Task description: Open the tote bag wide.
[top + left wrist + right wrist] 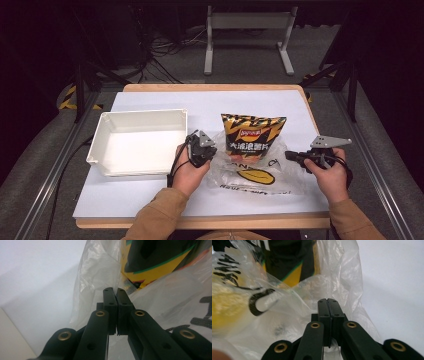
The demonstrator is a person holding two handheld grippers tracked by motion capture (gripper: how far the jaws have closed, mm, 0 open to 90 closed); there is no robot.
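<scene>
- As we look down from the high view, we see a white-covered table (150, 200) with a clear plastic bag (252, 175) lying near its front edge, between the person's two hands.
- A black and yellow chip bag (252, 136) sits partly inside the plastic bag, its top half sticking out toward the far side of the table.
- The left hand-held gripper (210, 150) is at the plastic bag's left edge. In the left gripper view its jaws are pressed together on a fold of the clear film (100, 272).
- The right hand-held gripper (290, 156) is at the plastic bag's right edge. In the right gripper view its jaws are together on the crinkled plastic (337, 272).
- The plastic bag carries black lettering and a yellow oval print (255, 176) on its near half.
- An empty white bin (137, 141) stands on the table left of the bags, just beside the left hand (189, 175).
</scene>
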